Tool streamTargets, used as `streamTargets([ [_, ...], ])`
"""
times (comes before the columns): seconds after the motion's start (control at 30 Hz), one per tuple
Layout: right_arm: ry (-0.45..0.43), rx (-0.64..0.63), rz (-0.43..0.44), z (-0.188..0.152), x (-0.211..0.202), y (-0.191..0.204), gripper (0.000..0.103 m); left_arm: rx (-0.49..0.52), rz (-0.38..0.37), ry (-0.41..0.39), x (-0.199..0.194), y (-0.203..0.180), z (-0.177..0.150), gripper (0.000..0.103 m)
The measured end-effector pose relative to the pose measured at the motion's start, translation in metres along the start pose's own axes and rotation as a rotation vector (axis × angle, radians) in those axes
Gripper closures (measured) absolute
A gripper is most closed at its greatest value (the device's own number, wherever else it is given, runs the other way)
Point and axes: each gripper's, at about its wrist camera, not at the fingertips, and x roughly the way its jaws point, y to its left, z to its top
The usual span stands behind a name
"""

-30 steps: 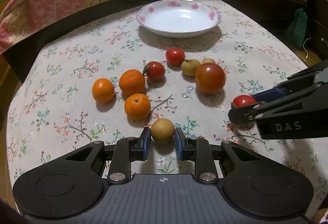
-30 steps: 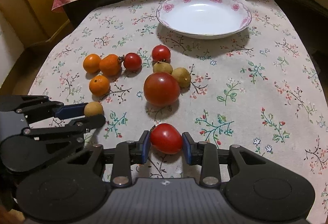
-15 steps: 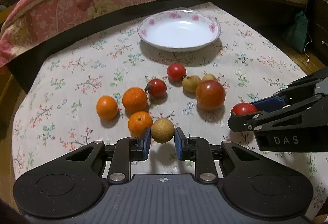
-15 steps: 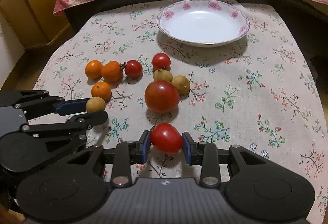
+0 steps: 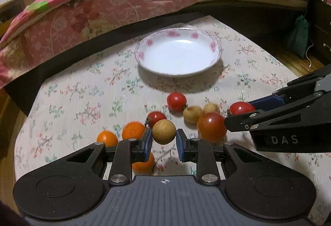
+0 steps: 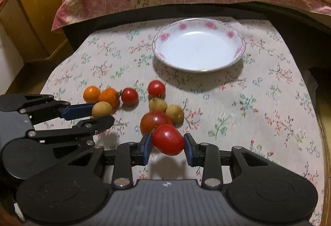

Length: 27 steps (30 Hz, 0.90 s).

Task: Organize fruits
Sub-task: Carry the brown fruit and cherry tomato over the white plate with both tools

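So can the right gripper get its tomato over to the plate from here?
Probably yes. The right gripper holds the red tomato above the tablecloth, the plate is bare, and the loose fruit sits low, left of that line. The left gripper is off to the side.

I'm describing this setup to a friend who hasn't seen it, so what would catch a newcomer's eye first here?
Probably the two held fruits: the left gripper is shut on a tan round fruit, and the right gripper is shut on a red tomato, both above the floral tablecloth. Next comes the white flower-rimmed plate at the far side, with loose oranges, tomatoes and tan fruits clustered on the cloth between.
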Motion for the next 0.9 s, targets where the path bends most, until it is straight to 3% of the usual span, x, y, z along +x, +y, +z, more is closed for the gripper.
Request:
streamTargets([
  [0.9, -0.081, 0.022, -0.029, 0.083, 0.049, -0.048, 0.07, 0.051, 0.008, -0.036, 0.07, 0.005, 0.078, 0.071],
])
